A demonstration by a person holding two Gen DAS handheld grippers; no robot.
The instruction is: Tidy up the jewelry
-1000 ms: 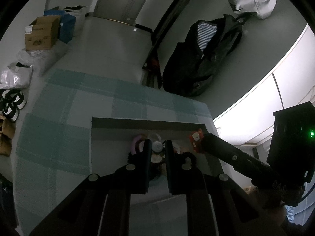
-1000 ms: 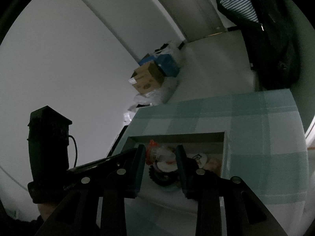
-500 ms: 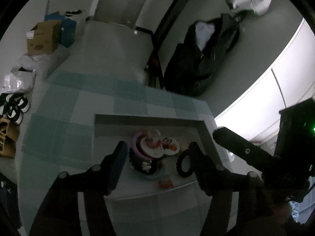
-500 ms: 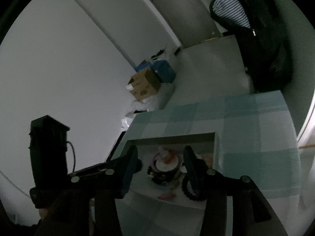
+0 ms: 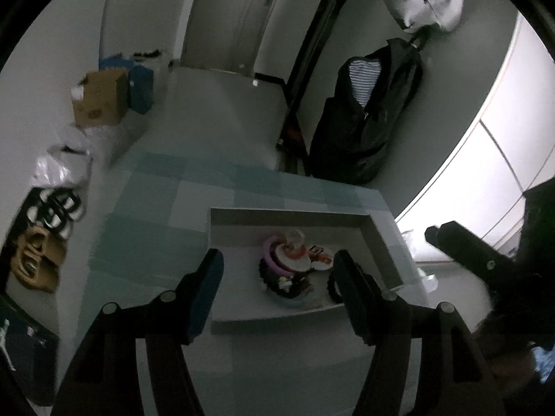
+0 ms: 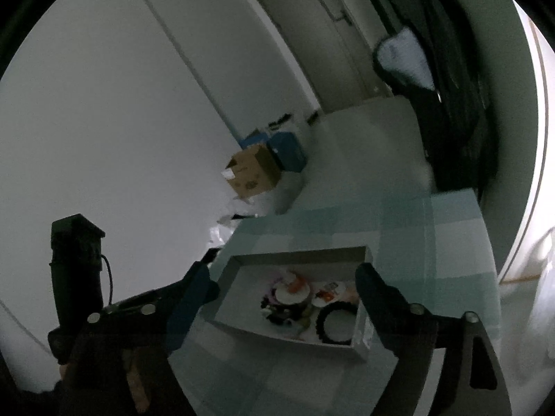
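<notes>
From the left wrist, the left gripper (image 5: pixel 277 270) is seen spread wide and empty above a shallow grey tray (image 5: pixel 291 216) on the checked tablecloth (image 5: pixel 156 215); the tray's long axis is set across the view, and the jewelry pile (image 5: pixel 288 267) is heaped right of the tray's middle, with a black toothed ring (image 5: pixel 331 286) by its right wall. From the right wrist, the right gripper (image 6: pixel 282 282) is likewise held wide apart and empty over the tray (image 6: pixel 298 254), whose long axis is tilted down to the right, the pile (image 6: pixel 288 298) lying near its middle and the ring (image 6: pixel 335 324) in its near right corner.
</notes>
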